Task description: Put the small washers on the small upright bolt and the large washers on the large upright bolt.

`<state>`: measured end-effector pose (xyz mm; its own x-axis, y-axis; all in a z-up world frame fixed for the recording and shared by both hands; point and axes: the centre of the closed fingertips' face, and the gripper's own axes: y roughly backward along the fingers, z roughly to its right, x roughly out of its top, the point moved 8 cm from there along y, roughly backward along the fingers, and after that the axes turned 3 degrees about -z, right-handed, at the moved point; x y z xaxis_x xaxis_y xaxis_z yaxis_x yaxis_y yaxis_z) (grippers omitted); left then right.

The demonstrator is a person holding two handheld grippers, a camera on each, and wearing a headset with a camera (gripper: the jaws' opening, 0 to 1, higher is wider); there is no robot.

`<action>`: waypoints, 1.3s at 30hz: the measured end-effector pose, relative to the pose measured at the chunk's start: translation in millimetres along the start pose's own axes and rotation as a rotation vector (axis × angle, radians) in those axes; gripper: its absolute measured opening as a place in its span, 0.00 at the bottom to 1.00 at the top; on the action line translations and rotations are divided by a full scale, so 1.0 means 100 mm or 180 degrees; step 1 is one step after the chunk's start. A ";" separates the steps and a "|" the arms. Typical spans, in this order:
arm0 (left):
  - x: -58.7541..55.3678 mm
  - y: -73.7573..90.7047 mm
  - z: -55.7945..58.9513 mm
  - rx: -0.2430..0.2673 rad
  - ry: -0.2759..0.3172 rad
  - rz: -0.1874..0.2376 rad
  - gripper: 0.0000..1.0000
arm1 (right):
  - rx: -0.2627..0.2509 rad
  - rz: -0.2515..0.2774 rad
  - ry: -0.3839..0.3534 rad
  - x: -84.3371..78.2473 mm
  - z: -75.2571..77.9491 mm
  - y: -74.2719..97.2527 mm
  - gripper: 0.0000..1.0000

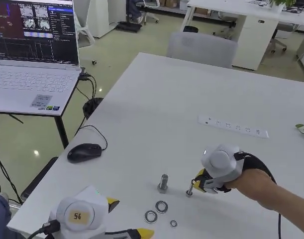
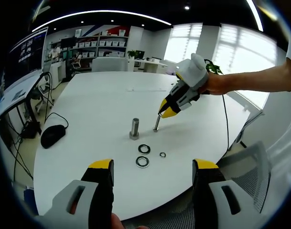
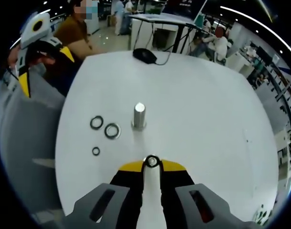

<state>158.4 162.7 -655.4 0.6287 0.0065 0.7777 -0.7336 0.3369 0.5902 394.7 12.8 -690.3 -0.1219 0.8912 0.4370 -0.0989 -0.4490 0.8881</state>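
Note:
The large upright bolt (image 1: 163, 183) (image 2: 135, 129) (image 3: 139, 116) stands near the white table's front. The small upright bolt (image 1: 190, 189) (image 2: 156, 123) stands just to its right. My right gripper (image 1: 197, 183) (image 3: 152, 164) is at the small bolt's top, shut on a small washer (image 3: 152, 161). Two large washers (image 1: 161, 206) (image 1: 151, 216) lie flat in front of the bolts. Another small washer (image 1: 173, 223) (image 2: 162, 154) lies beside them. My left gripper (image 1: 129, 217) (image 2: 153, 164) hangs open over the front edge with nothing between its fingers.
A black mouse (image 1: 84, 152) with its cable lies at the table's left edge. A white power strip (image 1: 233, 127) lies further back on the right. A laptop (image 1: 32, 74) stands on a side table to the left, and a grey chair (image 1: 201, 47) at the far edge.

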 end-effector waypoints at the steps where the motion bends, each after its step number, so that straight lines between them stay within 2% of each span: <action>1: 0.00 0.00 0.00 0.0001 0.0004 0.0004 0.66 | 0.0006 -0.0007 -0.0001 0.00 0.00 -0.01 0.13; 21: 0.00 -0.01 0.00 0.0011 0.0024 -0.0005 0.66 | 0.0087 -0.0154 0.0075 0.00 0.00 -0.08 0.13; 39: -0.03 -0.03 -0.01 0.0039 0.0057 -0.0022 0.66 | 0.0167 -0.0256 0.0040 -0.08 0.00 -0.27 0.13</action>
<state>159.0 162.7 -659.1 0.6382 0.0212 0.7696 -0.7323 0.3254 0.5982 398.0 17.6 -718.0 -0.1279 0.9232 0.3625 -0.0569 -0.3717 0.9266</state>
